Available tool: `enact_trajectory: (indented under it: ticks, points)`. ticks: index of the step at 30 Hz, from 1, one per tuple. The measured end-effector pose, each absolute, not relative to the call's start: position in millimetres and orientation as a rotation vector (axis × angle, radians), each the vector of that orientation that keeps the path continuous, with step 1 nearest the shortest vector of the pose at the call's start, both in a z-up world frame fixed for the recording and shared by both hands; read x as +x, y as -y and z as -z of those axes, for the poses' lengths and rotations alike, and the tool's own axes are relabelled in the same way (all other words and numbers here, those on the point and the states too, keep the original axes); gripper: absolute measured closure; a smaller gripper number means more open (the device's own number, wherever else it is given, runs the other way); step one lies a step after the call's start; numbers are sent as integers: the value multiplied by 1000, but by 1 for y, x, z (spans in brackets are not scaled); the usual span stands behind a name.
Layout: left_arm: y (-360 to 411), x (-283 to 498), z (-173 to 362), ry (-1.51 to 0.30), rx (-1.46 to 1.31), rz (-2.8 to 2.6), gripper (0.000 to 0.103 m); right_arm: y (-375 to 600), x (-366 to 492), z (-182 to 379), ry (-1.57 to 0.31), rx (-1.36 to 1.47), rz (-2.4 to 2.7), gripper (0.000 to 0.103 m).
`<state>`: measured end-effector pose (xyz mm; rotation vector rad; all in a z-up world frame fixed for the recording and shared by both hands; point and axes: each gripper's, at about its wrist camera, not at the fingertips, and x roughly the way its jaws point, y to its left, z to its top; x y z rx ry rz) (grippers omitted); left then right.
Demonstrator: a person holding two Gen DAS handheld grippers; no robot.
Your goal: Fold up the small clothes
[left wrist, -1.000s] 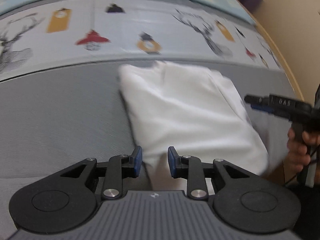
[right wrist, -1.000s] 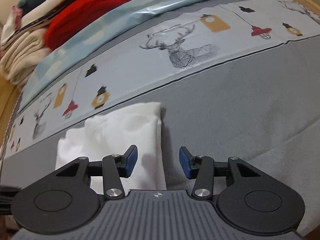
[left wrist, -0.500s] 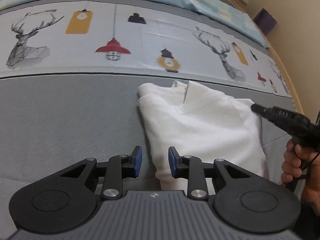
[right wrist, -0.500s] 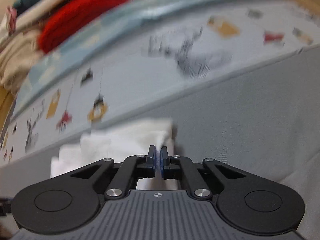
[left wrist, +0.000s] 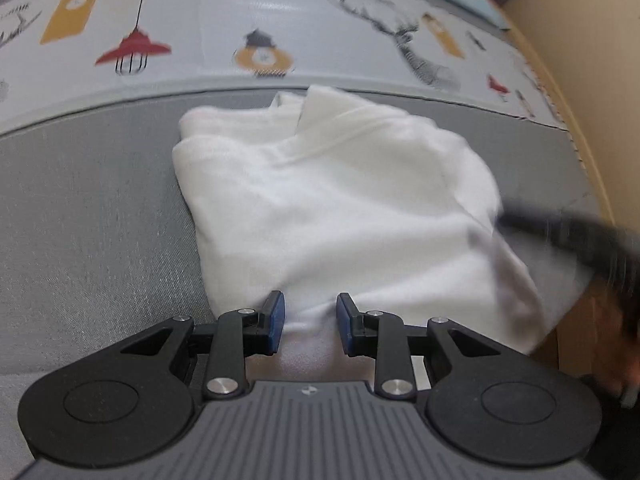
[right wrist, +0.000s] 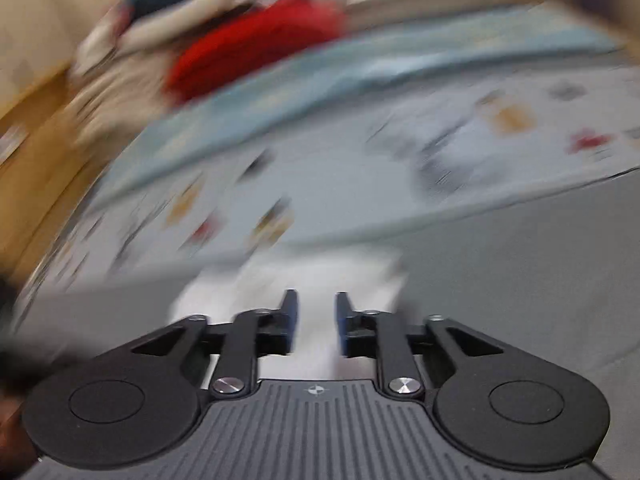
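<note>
white garment point(left wrist: 340, 208) on grey bedspread point(left wrist: 88, 216), pale band point(left wrist: 320, 40) of red lamps, antlered deer

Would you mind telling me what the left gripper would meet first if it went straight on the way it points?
Most likely the white garment: the left gripper has its open jaws over its near edge, though depth is unclear.

1. A home, most likely a bedroom
2. A grey bed cover point(left wrist: 92, 216) fills the foreground
3. A printed sheet point(left wrist: 280, 20) with deer, lamps and tags lies beyond it
4. Folded clothes point(right wrist: 248, 44), one red, are stacked at the far edge, blurred
5. A wooden frame point(left wrist: 576, 92) borders the bed
</note>
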<state>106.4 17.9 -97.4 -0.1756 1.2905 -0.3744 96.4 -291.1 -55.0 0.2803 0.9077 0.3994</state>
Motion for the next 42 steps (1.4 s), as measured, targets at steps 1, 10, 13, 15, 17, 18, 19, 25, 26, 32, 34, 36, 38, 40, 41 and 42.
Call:
enact_trajectory:
  ticks: [1, 10, 13, 15, 17, 18, 19, 25, 26, 32, 34, 36, 38, 40, 41, 42]
  points:
    - [-22, 109, 98, -1288, -220, 365, 72, 284, 93, 62, -972, 232, -454, 74]
    - [-81, 123, 109, -1171, -545, 169, 55, 271, 67, 81, -1098, -21, -504, 74]
    - [-80, 130, 125, -1236, -544, 146, 55, 278, 66, 74, -1061, 11, -525, 73]
    - [-78, 135, 131, -1234, -564, 167, 55, 276, 72, 80, -1097, 1, -538, 73]
    - [-74, 142, 135, -1224, -543, 190, 67, 272, 69, 89, -1143, -58, -540, 73]
    - [-74, 146, 134, -1207, -506, 188, 89, 269, 68, 90, -1140, -82, -549, 73]
    - [-74, 150, 134, -1188, -491, 178, 96, 267, 68, 90, -1137, -89, -551, 73]
    - [-89, 151, 119, -1080, -548, 121, 96, 270, 67, 91, -1147, -66, -548, 73]
    - [-90, 152, 116, -1086, -563, 124, 95, 270, 69, 90, -1148, -62, -550, 73]
    - [-107, 145, 101, -1108, -626, 125, 46, 305, 91, 69, -1031, 218, -400, 45]
    - [-101, 146, 113, -1197, -625, 161, 44, 317, 100, 75, -1037, 284, -284, 39]
    - [-96, 145, 125, -1269, -619, 178, 44, 323, 110, 87, -1094, 347, -224, 40]
    - [-90, 144, 133, -1298, -617, 187, 43, 323, 119, 101, -1155, 400, -196, 39]
    - [-85, 145, 138, -1303, -629, 208, 43, 321, 124, 110, -1190, 440, -178, 38]
    - [-83, 144, 141, -1304, -634, 217, 43, 319, 126, 114, -1199, 461, -170, 36]
    - [-81, 145, 142, -1304, -634, 221, 43, 318, 129, 116, -1205, 482, -161, 36]
